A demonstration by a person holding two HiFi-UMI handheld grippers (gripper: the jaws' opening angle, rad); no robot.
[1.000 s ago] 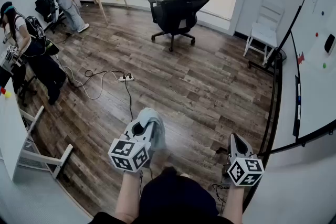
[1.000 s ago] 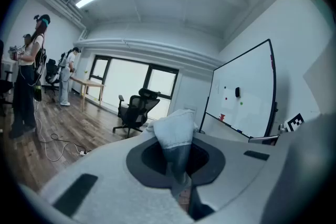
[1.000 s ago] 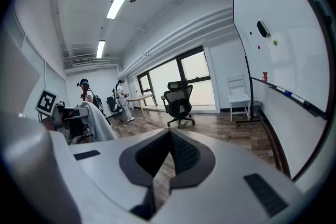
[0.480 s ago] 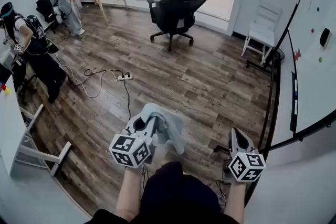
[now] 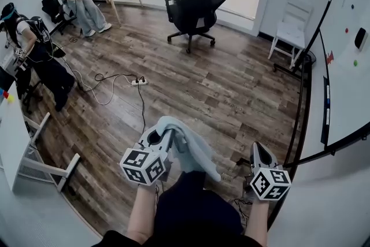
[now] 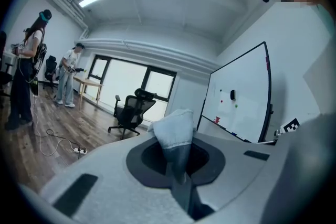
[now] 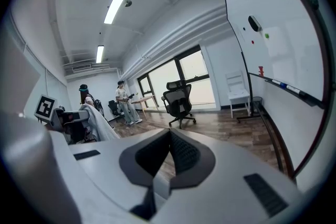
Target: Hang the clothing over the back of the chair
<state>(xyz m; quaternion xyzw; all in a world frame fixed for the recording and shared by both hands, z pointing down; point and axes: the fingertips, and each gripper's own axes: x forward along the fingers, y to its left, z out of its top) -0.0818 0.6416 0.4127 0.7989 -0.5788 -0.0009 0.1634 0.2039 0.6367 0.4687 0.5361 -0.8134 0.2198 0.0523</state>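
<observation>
Carrying step: the clothing is clenched in the left tongs and trails beside them. The right tongs are closed and empty. The chair, well apart, is to be approached next.

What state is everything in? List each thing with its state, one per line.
left tongs: shut on the clothing
clothing: bunched, draped off the left tongs, not yet hung
right tongs: shut, empty
black office chair: upright, back bare
white chair: upright, empty
</observation>
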